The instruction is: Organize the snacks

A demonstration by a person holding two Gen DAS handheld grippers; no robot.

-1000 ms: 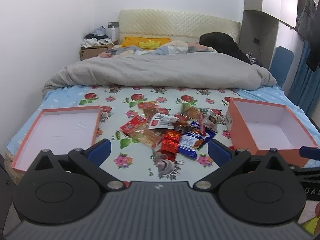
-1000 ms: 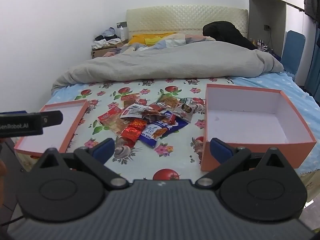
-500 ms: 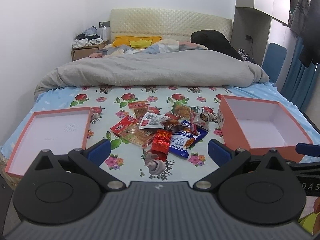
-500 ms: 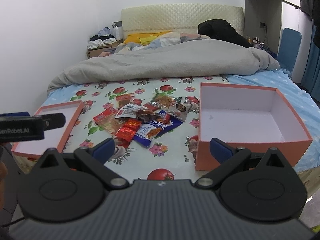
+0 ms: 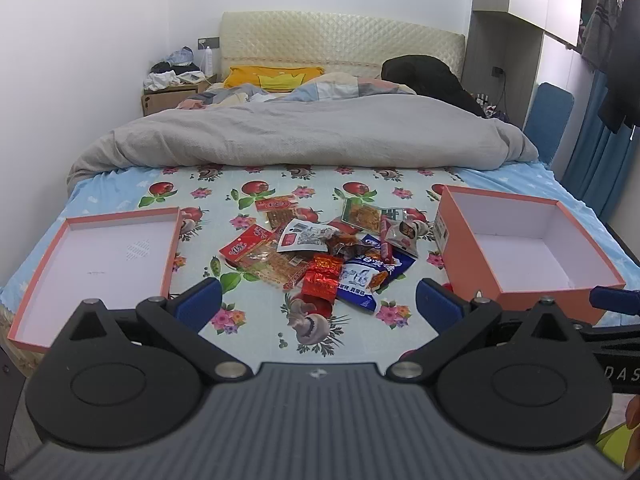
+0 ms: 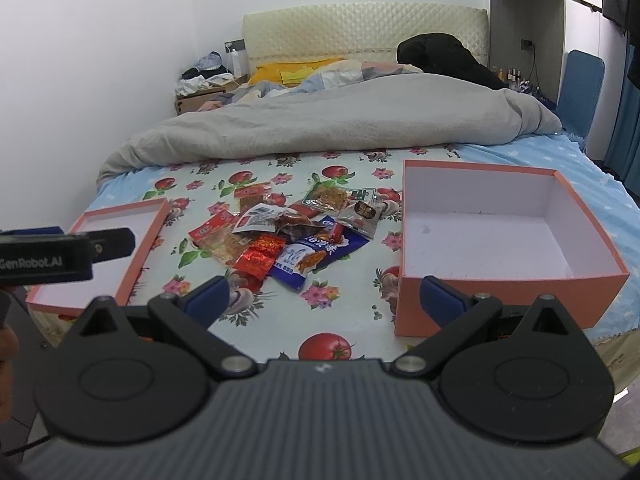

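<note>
Left wrist view: snack pile sits farther off than second ago; I backed away. My left tongs, right tongs wide, empty. Orange box right of pile unfilled; sorting unstarted.

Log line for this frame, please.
left gripper: open, empty | right gripper: open, empty | snack pile: untouched on bed | orange box: empty

Glossy foil snack packets, matt cardboard box, printed cloth sheet, matt black plastic tool
</note>
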